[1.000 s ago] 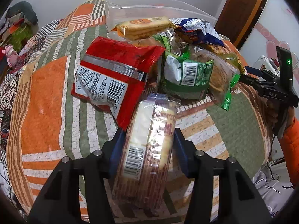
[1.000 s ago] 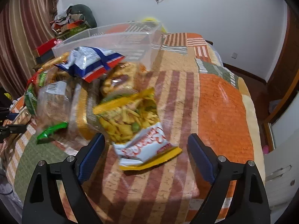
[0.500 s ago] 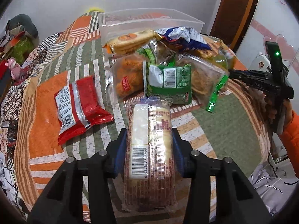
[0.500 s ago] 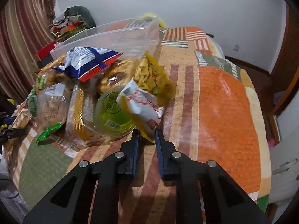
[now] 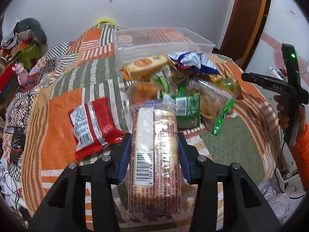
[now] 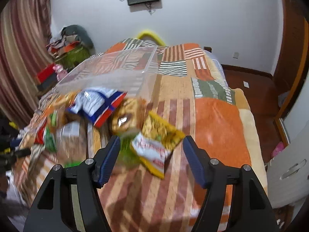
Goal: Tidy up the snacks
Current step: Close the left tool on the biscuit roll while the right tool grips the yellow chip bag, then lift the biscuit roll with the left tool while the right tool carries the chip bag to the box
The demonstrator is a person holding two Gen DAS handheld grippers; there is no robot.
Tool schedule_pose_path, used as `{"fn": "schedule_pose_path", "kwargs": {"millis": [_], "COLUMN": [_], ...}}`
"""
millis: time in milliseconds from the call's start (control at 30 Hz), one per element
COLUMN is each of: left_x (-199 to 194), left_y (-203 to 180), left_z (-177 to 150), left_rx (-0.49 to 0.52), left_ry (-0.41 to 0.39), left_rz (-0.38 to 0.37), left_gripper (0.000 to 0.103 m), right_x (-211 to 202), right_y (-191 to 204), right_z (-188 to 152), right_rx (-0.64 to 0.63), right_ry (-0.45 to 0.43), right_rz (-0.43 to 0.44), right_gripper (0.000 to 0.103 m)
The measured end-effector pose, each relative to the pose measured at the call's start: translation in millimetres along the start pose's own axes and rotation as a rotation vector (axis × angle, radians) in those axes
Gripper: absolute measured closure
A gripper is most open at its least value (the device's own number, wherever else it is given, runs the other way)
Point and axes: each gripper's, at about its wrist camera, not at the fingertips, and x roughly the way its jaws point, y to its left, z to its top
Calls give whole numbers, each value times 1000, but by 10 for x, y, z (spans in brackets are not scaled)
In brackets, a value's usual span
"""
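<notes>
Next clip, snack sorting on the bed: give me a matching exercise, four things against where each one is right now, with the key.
Things:
1. biscuit pack
2. red packet
3. clear bin
4. yellow snack bag

Places:
A. behind the snack pile, nothing in it
B. clamped in the left gripper
C. lying on the quilt, apart from the pile
D. between the opening jaws of the right gripper, unpressed

Pairs: 1-B, 2-C, 3-A, 4-D

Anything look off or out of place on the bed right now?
Yes: the clear bin looks nearly empty while the snacks sit heaped on the quilt in front of it. The red packet lies apart from the heap. The yellow bag sits loose between the right hand-held gripper's opening jaws.
</notes>
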Motion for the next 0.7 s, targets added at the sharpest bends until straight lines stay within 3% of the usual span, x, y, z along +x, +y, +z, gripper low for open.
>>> {"fn": "schedule_pose_path", "kwargs": {"millis": [133, 500, 567, 700], "left_x": [6, 19, 23, 11], "left_y": [11, 40, 48, 64], "left_z": [34, 54, 66, 99], "left_rx": [-9, -22, -29, -40], "left_ry": [-5, -18, -18, -25], "left_rz": [-11, -27, -27, -20], "left_gripper": [58, 58, 58, 58], "right_x": [231, 350, 333, 399], "right_y": [-34, -158, -155, -105], "right_z": [59, -183, -206, -235], "right_rx": [28, 32, 27, 13], "right_ry": [42, 137, 130, 134], "right_rz": [-68, -94, -85, -32], "right_gripper": [39, 40, 43, 65]}}
